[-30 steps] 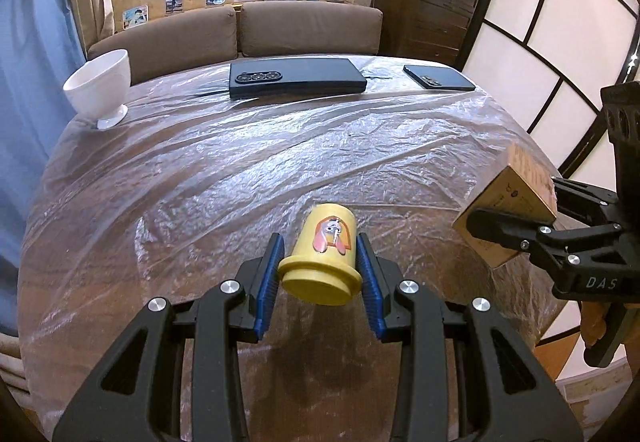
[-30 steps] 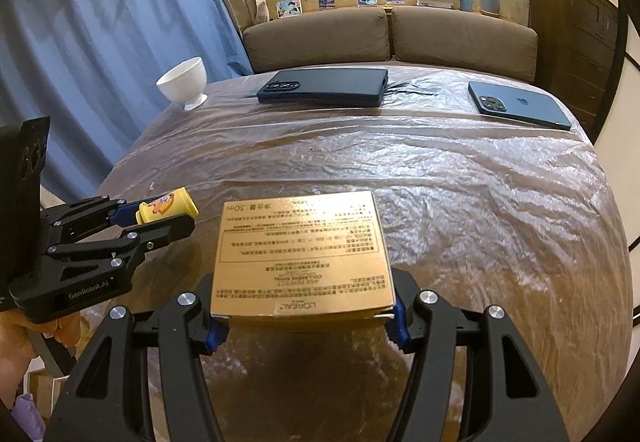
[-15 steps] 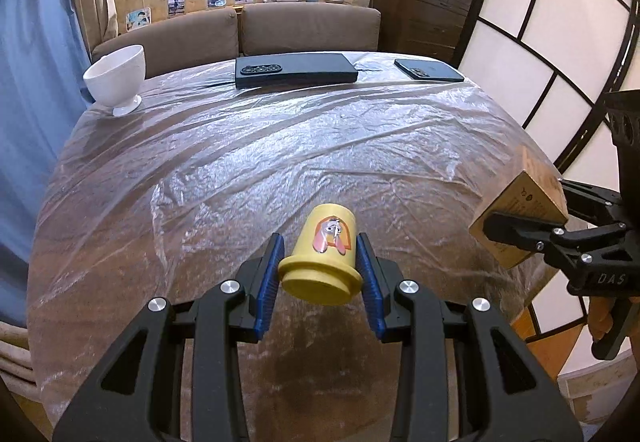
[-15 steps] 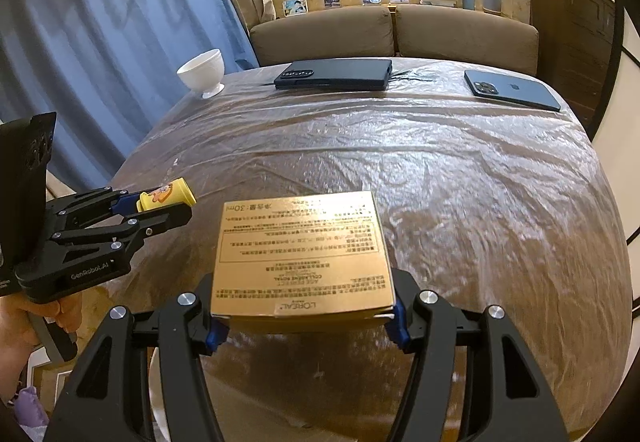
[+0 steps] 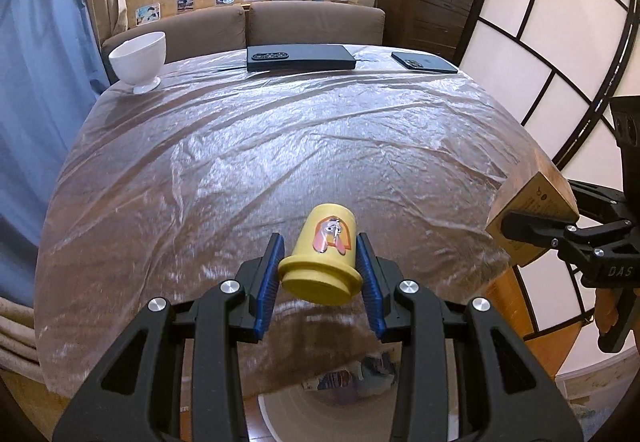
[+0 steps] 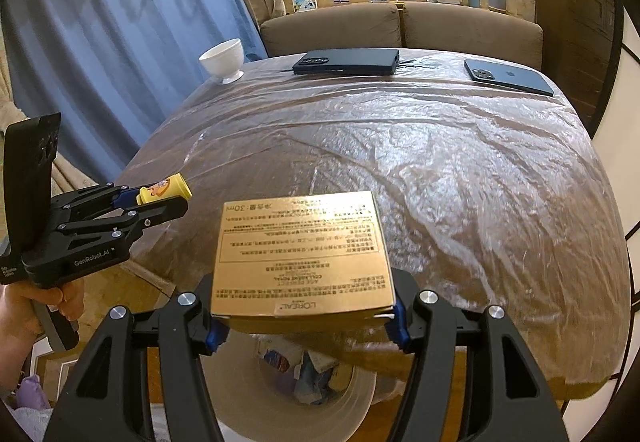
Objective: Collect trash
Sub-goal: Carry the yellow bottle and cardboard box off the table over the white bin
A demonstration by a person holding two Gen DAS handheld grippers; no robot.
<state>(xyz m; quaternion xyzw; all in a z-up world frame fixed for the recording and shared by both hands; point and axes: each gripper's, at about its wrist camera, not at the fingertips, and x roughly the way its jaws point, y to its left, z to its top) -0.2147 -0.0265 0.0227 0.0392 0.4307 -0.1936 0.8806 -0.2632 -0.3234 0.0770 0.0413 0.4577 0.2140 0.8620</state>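
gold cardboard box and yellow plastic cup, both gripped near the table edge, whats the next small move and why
Probably carry both a little further back, over the round pale bin below the table edge, then release. The right gripper clamps the gold cardboard box, the left gripper clamps the yellow plastic cup, and the bin's mouth, already holding scraps, shows just under them.

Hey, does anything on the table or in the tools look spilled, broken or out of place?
Nothing stands out. The white bowl stands upright, both phones lie flat at the far edge, and the yellow bottle and gold box look intact in the tools.
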